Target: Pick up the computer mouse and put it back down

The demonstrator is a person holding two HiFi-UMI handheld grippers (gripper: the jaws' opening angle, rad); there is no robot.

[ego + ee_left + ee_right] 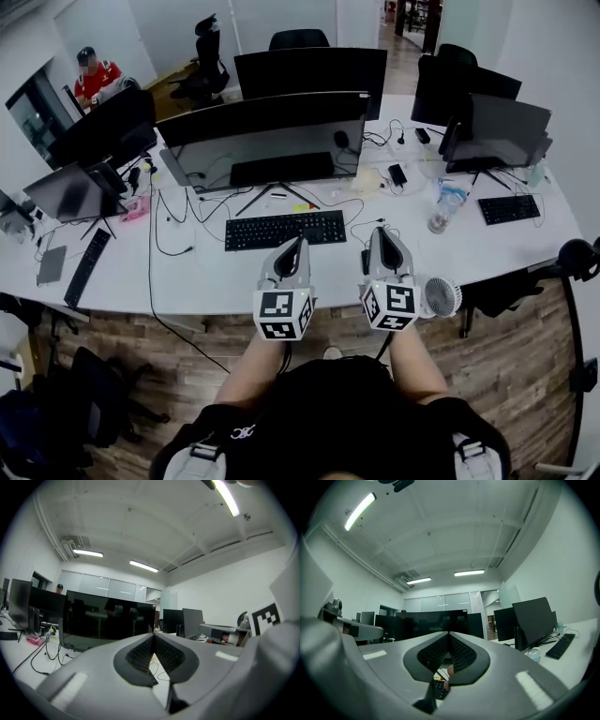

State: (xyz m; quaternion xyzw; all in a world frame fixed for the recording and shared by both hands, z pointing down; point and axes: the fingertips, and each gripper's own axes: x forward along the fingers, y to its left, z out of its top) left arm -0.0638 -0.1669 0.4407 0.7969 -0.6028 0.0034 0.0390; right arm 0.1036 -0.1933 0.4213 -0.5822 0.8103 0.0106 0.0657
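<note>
Left gripper [300, 242]: held over the near side of the desk, its tips just short of the keyboard. The jaws are pressed together at the tips with nothing between them (its own view shows only bare desk and a thin cable through the slit lower down).
Right gripper [379, 231]: just beside the left one and pointing the same way. The jaws meet tip to tip and hold nothing, and a bit of keyboard shows through the gap near their base.
Computer mouse [365, 262]: it seems to be the small dark shape lying on the desk against the right gripper's left flank. It is mostly covered from the head view, so I cannot tell its outline. Neither gripper holds it.
Desk [216, 281]: long and white, strewn with loose black cables.
Keyboard [286, 230]: black, lying flat in front of both grippers, between them and the wide monitor.
Wide monitor [272, 141]: dark screen on a splayed stand, with more dark monitors behind it and to either side.
Fan [442, 296]: small, white and round, at the desk's near edge, just right of the right gripper's marker cube.
Water bottle [440, 212]: clear and upright, right of the keyboard.
Second keyboard [509, 208]: black, at the far right, near the bottle.
Person [94, 77]: red top and dark cap, seated at the far left behind the monitors.
</note>
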